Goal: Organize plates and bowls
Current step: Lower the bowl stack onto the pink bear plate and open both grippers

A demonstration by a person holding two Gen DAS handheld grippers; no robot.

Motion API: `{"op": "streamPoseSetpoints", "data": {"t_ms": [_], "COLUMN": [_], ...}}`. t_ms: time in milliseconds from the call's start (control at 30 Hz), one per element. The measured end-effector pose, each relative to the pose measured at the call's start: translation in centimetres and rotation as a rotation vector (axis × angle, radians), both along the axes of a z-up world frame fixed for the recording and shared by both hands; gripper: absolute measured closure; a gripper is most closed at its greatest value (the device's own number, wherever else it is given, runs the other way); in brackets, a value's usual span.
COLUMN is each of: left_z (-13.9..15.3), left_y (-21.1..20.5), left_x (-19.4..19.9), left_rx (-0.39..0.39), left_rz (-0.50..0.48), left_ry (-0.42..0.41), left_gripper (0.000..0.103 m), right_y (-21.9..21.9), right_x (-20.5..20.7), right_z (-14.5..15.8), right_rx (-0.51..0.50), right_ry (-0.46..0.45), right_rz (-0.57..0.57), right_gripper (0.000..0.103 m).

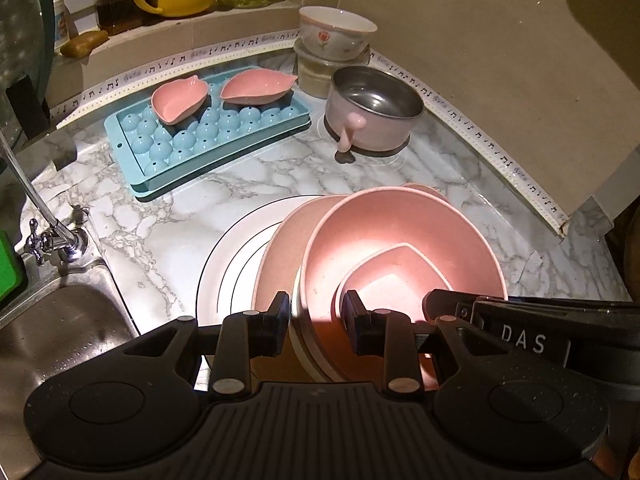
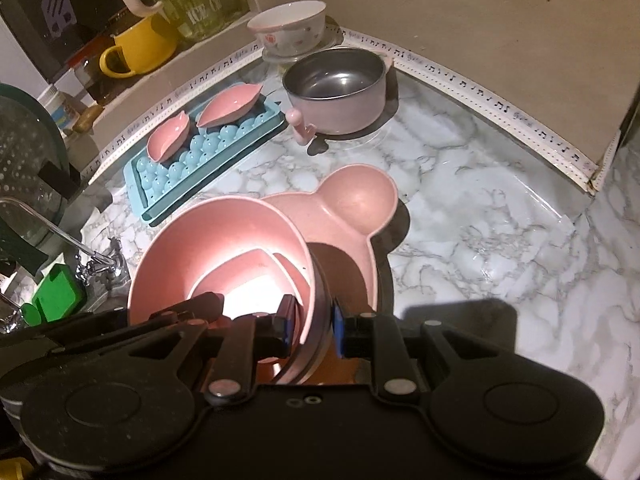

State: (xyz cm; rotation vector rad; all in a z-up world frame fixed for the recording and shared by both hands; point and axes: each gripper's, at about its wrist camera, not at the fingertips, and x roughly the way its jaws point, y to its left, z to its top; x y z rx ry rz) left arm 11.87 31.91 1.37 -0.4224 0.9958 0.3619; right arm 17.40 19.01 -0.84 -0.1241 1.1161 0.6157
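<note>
A stack of dishes hangs over the marble counter (image 1: 260, 168), held from both sides. From the bottom it is a white plate (image 1: 236, 264) with a dark rim, a pink bear-eared plate (image 2: 352, 208), a pink bowl (image 1: 400, 240) and a small pink leaf dish (image 1: 396, 276) inside the bowl. My left gripper (image 1: 316, 322) is shut on the stack's near rim, with the layered edges between its pads. My right gripper (image 2: 314, 326) is shut on the opposite rim, over the bowl (image 2: 224, 240) and the plate edges. Each gripper shows at the edge of the other's view.
A blue ice tray (image 1: 208, 136) carries two pink leaf dishes at the back. Beside it stands a pink steel-lined pot (image 1: 372, 116), and a floral bowl (image 1: 336, 32) sits on stacked containers in the corner. The sink (image 1: 60, 320) and tap (image 1: 52, 236) lie left. Bare marble (image 2: 500, 220) lies right.
</note>
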Motion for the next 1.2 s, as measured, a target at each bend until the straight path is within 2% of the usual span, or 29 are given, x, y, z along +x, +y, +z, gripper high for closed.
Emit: {"op": "streamPoseSetpoints", "data": {"t_ms": [633,1200], "left_z": [-1.7,-0.7], "left_y": [0.3,-0.5], "left_x": [1.6,1.1], "left_rx": [-0.014,0.038], "left_rz": [-0.003,-0.008], "left_ry": [0.015,0.015], "left_gripper": [0.075,0.074], "right_y": [1.1,-0.4], "right_x": [1.7,1.2], "right_z": [-1.2,0.6], "right_rx": [-0.037,0.005], "right_ry": [-0.002,-0.011], "right_rz": [0.007,0.033], "right_gripper": [0.084,0.073]}}
